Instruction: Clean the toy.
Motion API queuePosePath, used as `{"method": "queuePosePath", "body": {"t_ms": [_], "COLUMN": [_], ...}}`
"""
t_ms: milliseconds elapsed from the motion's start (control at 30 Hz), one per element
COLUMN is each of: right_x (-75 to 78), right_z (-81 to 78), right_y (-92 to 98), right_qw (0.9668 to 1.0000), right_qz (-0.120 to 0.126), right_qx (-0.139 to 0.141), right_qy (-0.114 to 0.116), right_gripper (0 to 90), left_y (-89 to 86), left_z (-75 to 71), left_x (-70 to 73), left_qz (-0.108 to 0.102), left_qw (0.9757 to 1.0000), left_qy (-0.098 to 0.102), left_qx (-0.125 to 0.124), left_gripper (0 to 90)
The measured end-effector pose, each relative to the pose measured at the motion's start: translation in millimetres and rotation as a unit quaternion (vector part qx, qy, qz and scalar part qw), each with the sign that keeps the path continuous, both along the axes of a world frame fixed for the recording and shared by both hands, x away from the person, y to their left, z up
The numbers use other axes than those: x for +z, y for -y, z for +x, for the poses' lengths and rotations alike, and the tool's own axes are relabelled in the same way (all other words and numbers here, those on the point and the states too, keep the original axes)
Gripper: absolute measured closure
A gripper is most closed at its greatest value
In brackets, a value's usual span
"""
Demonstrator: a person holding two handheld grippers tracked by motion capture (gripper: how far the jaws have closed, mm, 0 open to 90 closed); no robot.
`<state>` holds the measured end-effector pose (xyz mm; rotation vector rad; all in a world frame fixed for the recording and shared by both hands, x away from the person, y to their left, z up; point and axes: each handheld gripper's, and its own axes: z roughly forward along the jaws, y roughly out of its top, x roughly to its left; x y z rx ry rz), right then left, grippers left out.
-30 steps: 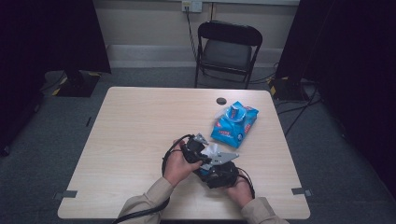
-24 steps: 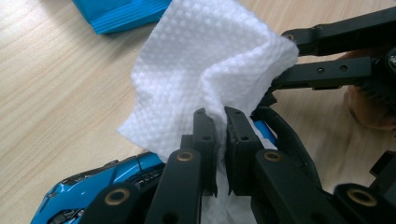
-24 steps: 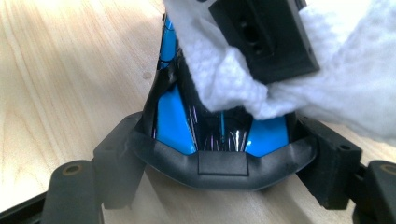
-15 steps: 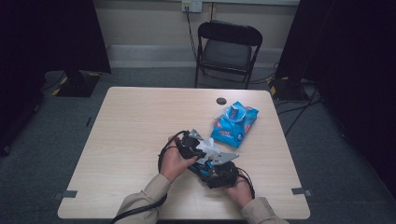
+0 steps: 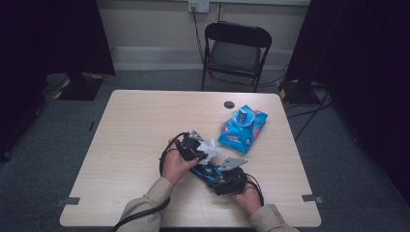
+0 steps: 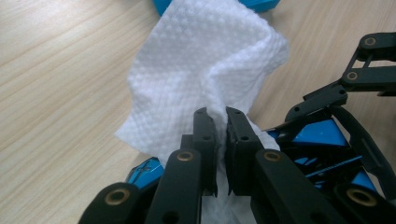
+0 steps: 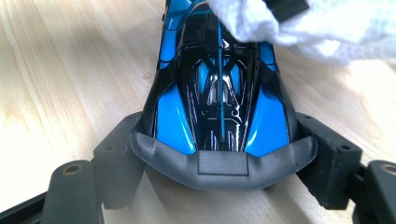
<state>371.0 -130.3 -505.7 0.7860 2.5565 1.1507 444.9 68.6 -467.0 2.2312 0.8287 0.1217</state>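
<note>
Toy car [image 7: 219, 100], glossy blue and black, sits low on the counter [image 5: 135, 125], its rear clamped between the right gripper [image 7: 224, 163] fingers. The left gripper [image 6: 220, 140] pinches a white wet wipe [image 6: 205, 70] tight and lays it over the car's nose. Wiping looks underway: the front is covered, the roof and tail seem yet to do. The blue wipes pack [image 5: 241, 128] lies just beyond.
</note>
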Motion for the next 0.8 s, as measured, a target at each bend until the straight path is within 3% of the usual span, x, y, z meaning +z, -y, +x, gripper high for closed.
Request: {"method": "queuePosePath", "body": {"t_ms": [233, 467, 800], "right_x": [0.0, 0.0, 0.0], "right_z": [0.0, 0.0, -0.1], "right_y": [0.0, 0.0, 0.0], "right_qw": [1.0000, 1.0000, 1.0000], "right_qz": [0.000, 0.000, 0.000], "right_qx": [0.000, 0.000, 0.000], "right_qy": [0.000, 0.000, 0.000], "right_gripper": [24.6, 24.5, 24.6], "left_y": [-9.8, -22.0, -40.9], "left_z": [1.7, 1.7, 0.7], "left_x": [-1.2, -1.3, -5.7], "left_qz": [-0.010, -0.007, -0.012], "left_qw": [0.9998, 0.9996, 0.9990], "left_qy": [0.003, 0.003, -0.007], "left_qx": [0.015, 0.027, 0.042], "left_gripper": [84.4, 84.4, 84.3]}}
